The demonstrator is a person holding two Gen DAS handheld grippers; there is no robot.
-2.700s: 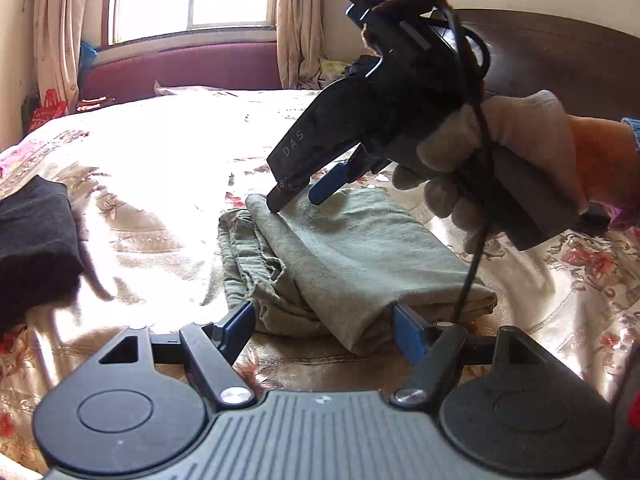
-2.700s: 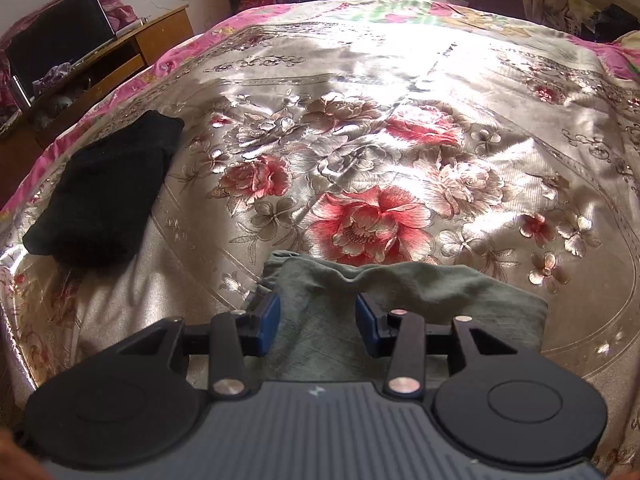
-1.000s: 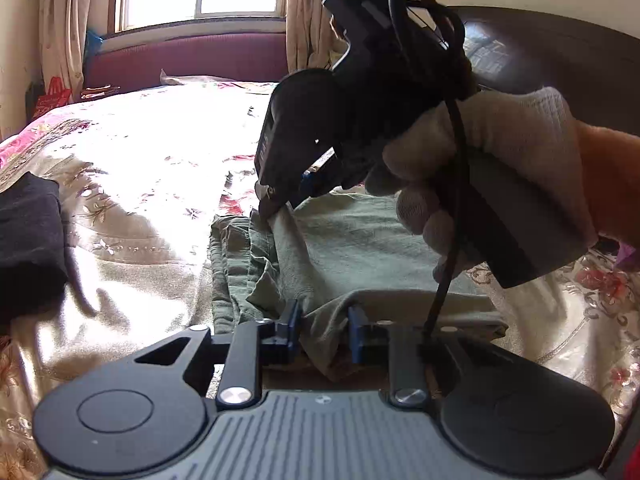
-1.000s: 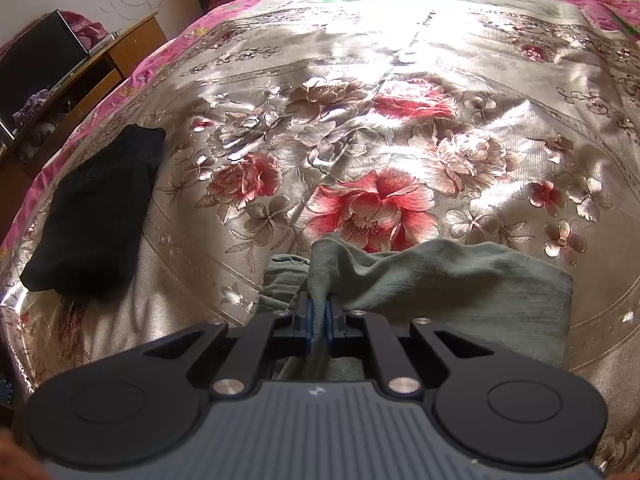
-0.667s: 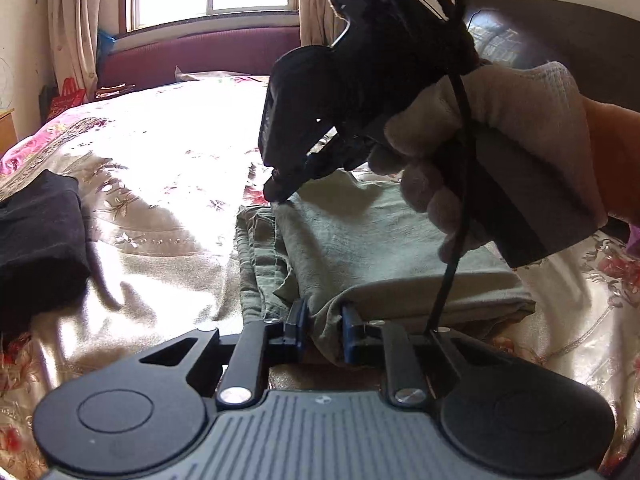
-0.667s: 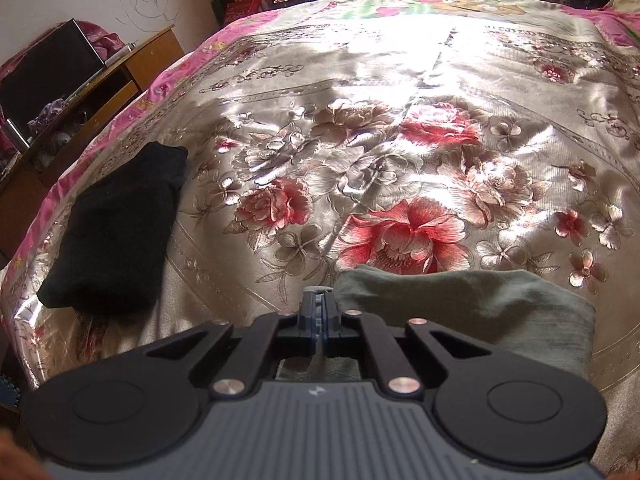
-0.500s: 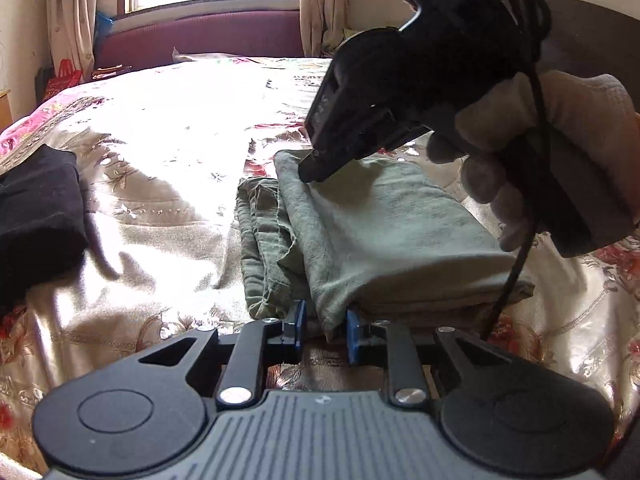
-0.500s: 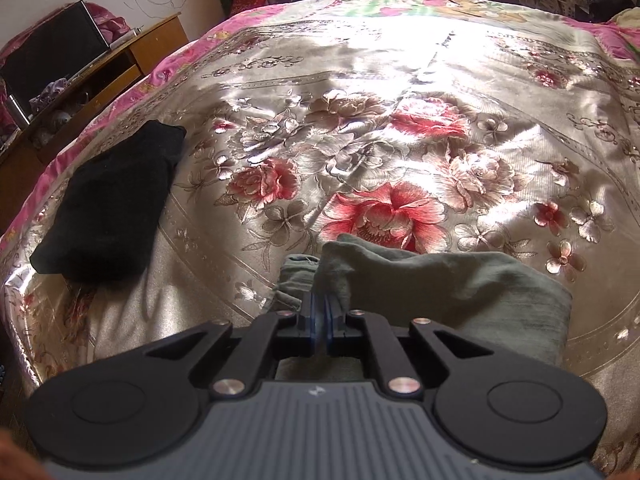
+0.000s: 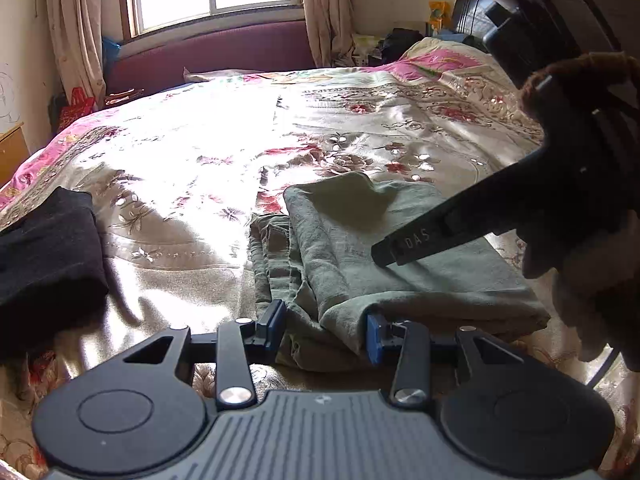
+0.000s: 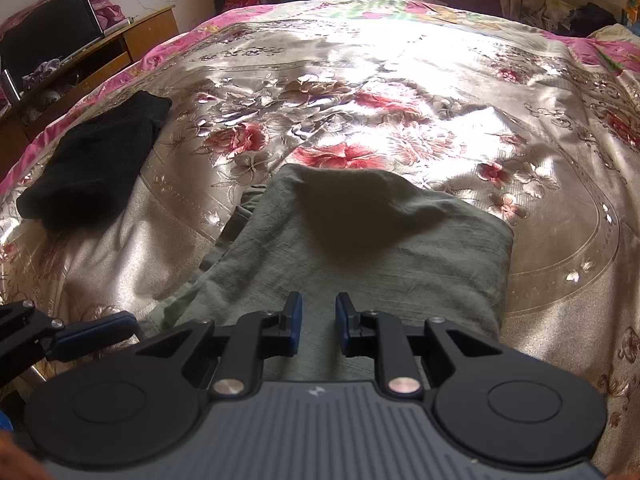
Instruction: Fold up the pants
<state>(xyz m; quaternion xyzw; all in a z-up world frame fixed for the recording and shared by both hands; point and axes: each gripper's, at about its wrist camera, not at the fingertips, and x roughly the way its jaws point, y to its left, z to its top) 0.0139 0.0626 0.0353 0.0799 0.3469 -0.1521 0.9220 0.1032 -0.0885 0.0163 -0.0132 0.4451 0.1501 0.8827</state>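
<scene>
On the bed (image 10: 520, 92), near its close edge, the pants (image 10: 360, 248) lie as a squat green bundle, the top layer doubled over and some rumpled cloth still poking out along one side. The fold looks all but finished, and this seems to be the letting-go step. The left gripper (image 9: 326, 330) has just been opening; its jaws now stand apart on either side of the near corner, the cloth between them but not pinched. The right gripper (image 10: 318, 322) has likewise just been opening and hangs over the top layer, jaws a little apart with nothing between them. Next, both want lifting clear without dragging the cloth, then perhaps tucking in that loose side. A black garment (image 10: 92, 168) lies well apart. The right gripper's finger reads "DAS".
</scene>
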